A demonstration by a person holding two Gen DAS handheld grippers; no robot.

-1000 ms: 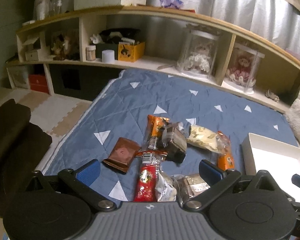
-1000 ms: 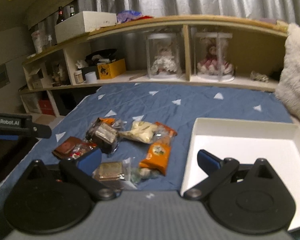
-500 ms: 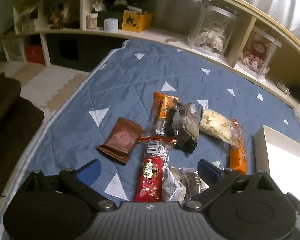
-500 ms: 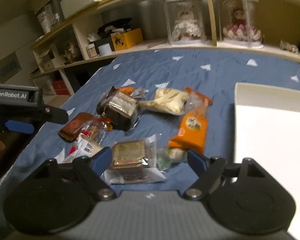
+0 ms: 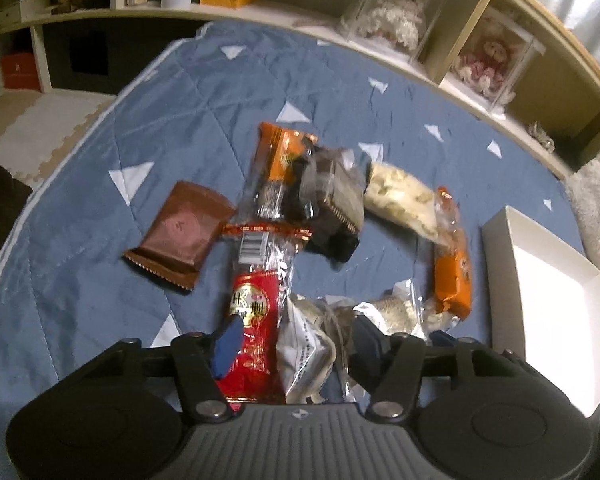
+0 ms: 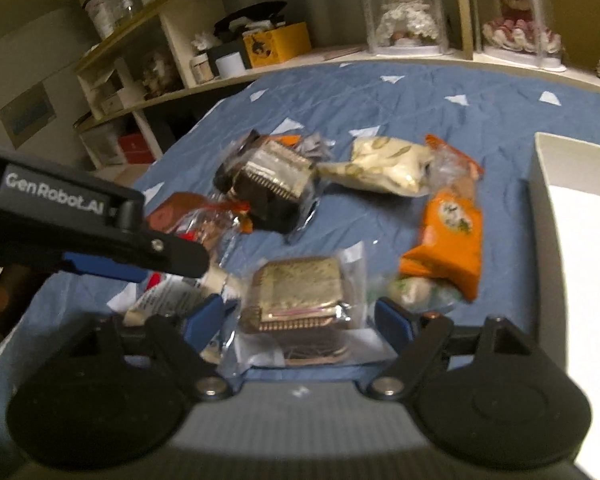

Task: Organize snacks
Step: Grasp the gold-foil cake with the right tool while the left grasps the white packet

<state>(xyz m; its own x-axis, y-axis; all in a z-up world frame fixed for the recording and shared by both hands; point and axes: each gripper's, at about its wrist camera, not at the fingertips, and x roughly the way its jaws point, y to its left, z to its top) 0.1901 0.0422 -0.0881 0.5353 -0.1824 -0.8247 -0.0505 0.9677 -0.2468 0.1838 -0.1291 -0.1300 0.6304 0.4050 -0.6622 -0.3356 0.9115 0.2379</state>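
While both grippers hang low over the snack pile [image 5: 324, 216] mid-bed, the left gripper [image 5: 296, 340] jaws sit part open around a red packet [image 5: 254, 320], and the right gripper [image 6: 300, 316] jaws gape around a gold-topped cake pack [image 6: 300, 292], gripping nothing; white box [image 6: 572, 240] at the right edge.

My left gripper [image 5: 296, 344] dropped low over the red packet [image 5: 254, 320] and white packet [image 5: 306, 352], jaws narrower than before, my right gripper [image 6: 300, 320] closed in around the gold-topped cake packet [image 6: 300, 294]
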